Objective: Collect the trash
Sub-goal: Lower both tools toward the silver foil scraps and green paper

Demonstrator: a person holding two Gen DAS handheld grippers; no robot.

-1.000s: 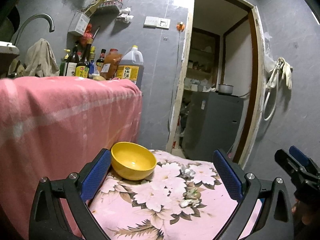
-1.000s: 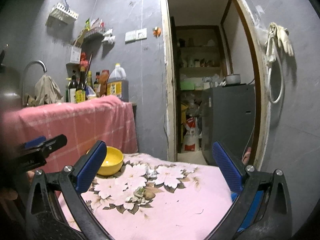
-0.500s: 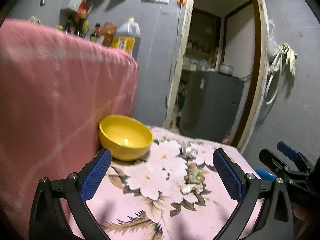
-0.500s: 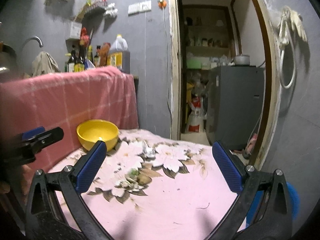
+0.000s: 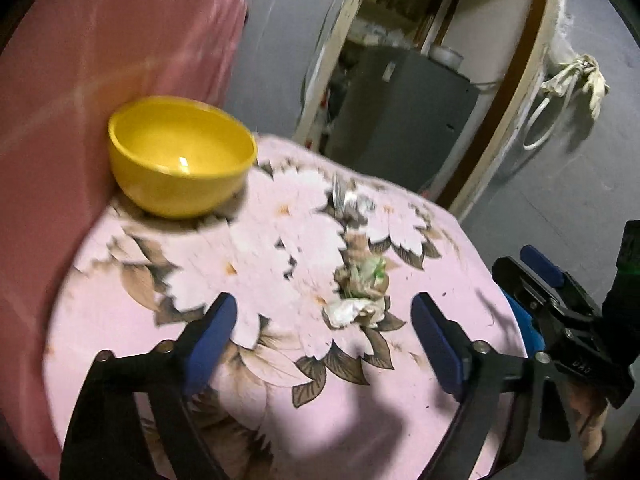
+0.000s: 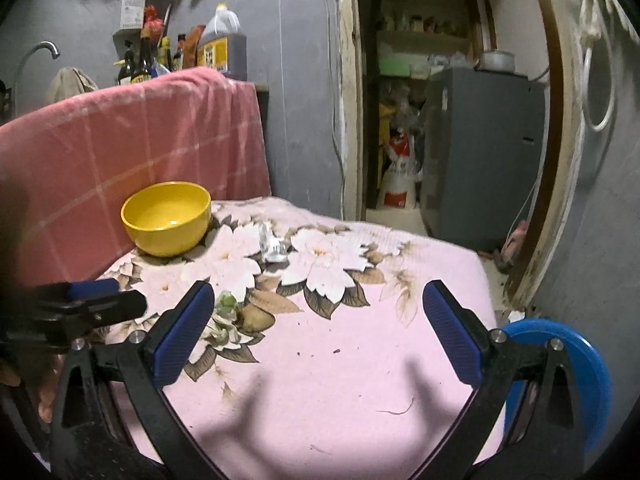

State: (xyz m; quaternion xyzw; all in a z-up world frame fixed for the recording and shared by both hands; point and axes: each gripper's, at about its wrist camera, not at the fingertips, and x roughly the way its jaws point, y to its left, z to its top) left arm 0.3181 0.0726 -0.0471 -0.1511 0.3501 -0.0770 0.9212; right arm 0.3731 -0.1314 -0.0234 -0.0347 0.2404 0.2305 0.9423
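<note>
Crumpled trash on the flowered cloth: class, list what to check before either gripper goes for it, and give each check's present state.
1. Left gripper open, nothing between its pads, its jaws just closing a little: ok.
2. Right gripper open and empty: ok.
3. Crumpled wrappers in view ahead of left gripper: ok.
4. Foil scrap lies apart from yellow bowl: ok.
5. Bowl empty: ok.
6. Blue bin open to take trash: cannot tell.
</note>
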